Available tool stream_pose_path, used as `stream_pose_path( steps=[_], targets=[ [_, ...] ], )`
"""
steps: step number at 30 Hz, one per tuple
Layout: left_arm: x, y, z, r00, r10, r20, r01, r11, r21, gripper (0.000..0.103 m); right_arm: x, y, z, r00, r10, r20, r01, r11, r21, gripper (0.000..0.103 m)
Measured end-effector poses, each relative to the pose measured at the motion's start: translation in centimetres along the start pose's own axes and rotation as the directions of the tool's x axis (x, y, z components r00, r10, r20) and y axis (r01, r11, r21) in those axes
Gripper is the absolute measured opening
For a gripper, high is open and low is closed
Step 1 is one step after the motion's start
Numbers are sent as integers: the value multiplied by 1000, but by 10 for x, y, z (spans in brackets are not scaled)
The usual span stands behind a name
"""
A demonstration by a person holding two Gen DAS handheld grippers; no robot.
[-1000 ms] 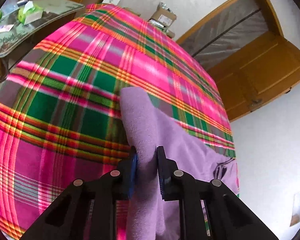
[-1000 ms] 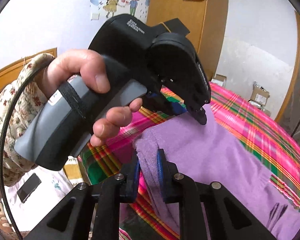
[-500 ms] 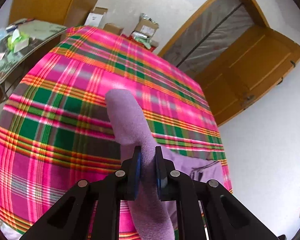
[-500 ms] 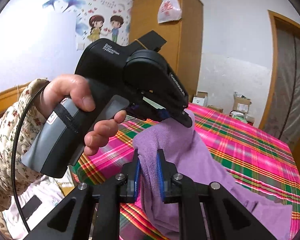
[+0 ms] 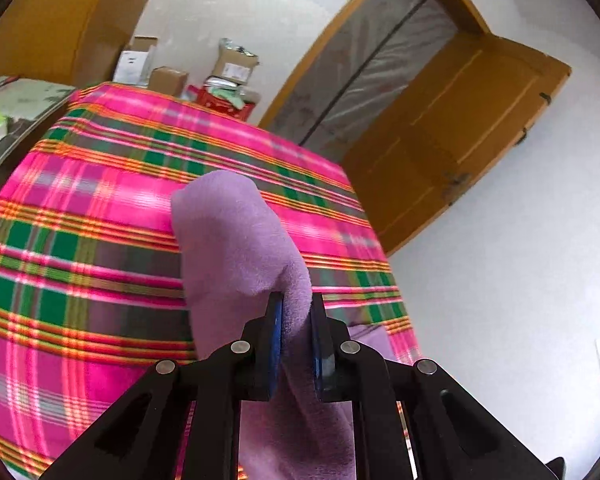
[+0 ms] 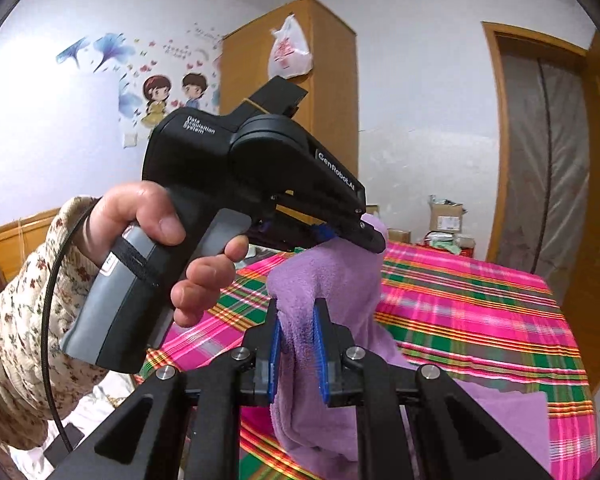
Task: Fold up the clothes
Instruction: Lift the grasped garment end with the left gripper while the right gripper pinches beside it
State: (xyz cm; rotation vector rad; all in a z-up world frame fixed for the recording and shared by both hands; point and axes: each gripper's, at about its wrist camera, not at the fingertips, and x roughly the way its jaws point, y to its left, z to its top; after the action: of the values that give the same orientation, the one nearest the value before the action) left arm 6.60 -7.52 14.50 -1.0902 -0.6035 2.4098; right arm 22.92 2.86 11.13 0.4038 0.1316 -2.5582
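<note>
A lilac fleece garment (image 5: 236, 248) hangs lifted above the pink plaid bed cover (image 5: 80, 264). My left gripper (image 5: 296, 312) is shut on one bunched edge of it, blue pads pinching the cloth. In the right wrist view my right gripper (image 6: 296, 320) is shut on another edge of the lilac garment (image 6: 332, 276). The left gripper (image 6: 370, 236), held by a hand (image 6: 156, 236) in a floral sleeve, clamps the cloth just above and beyond it. The garment's lower part drapes down to the bed cover (image 6: 480, 320).
Cardboard boxes (image 5: 228, 68) are stacked at the far end of the bed by a wooden door (image 5: 452, 132). A glass-topped side table (image 5: 16, 120) stands at the left. A wooden wardrobe (image 6: 332, 120) with a plastic bag rises behind the bed.
Both grippers have risen, lifting the lilac garment off the bed cover, so it now hangs bunched between them. Both stay shut on the cloth.
</note>
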Motion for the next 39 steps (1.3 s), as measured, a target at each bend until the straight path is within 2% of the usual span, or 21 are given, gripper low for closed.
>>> stream_pose_path(
  steps=[7, 20, 30, 39],
  targets=[
    [22, -43, 3, 999, -35, -31, 37, 997, 63, 13, -28, -28, 0, 998, -50, 28, 48, 997, 57, 15],
    [80, -107, -2, 990, -66, -126, 85, 985, 149, 13, -59, -86, -10, 991, -129, 25, 123, 980, 157, 15],
    [119, -138, -11, 978, -76, -196, 111, 978, 176, 13, -71, -119, -23, 982, -187, -8, 184, 955, 231, 15],
    [152, -156, -17, 963, -82, -257, 134, 972, 194, 13, -73, -144, -40, 965, -254, -62, 261, 921, 290, 15]
  ],
)
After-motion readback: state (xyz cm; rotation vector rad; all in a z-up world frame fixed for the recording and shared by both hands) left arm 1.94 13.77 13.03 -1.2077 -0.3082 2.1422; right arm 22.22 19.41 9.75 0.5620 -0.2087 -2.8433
